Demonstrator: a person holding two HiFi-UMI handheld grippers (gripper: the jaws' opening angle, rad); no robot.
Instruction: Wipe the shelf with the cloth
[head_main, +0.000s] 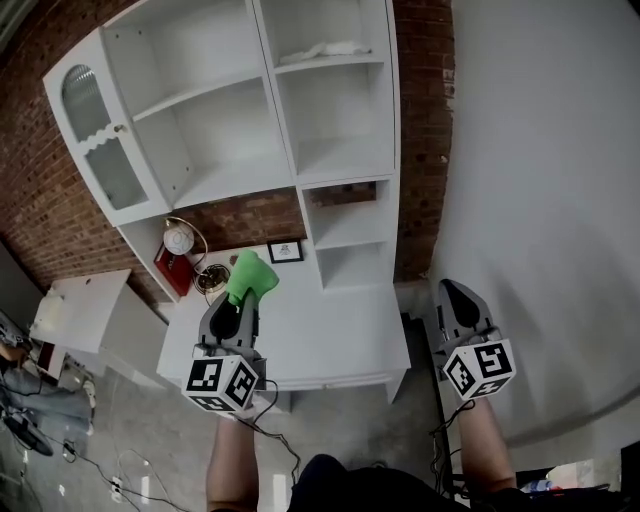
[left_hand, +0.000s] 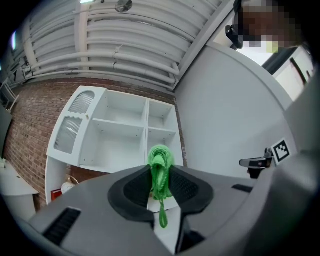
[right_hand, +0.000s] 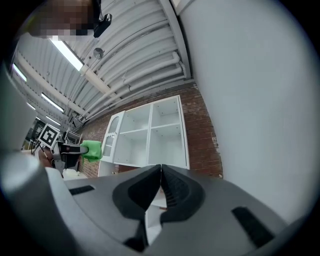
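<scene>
A bunched green cloth (head_main: 250, 277) is pinched in my left gripper (head_main: 238, 300), held over the white desk top in front of the shelf unit. In the left gripper view the green cloth (left_hand: 160, 170) hangs between the closed jaws, with the white shelf unit (left_hand: 120, 135) ahead. The white shelf unit (head_main: 300, 110) has open compartments and a glass door at its left. My right gripper (head_main: 458, 305) hangs to the right of the desk, jaws shut with nothing between them, as the right gripper view (right_hand: 160, 186) shows. The green cloth (right_hand: 91, 150) also appears there at the left.
A white desk top (head_main: 330, 335) lies below the shelves, with a globe lamp (head_main: 179, 238), a red box (head_main: 172, 270) and a small picture frame (head_main: 285, 251) at its back. A pale folded item (head_main: 325, 49) lies on an upper right shelf. A grey wall (head_main: 540, 180) stands to the right.
</scene>
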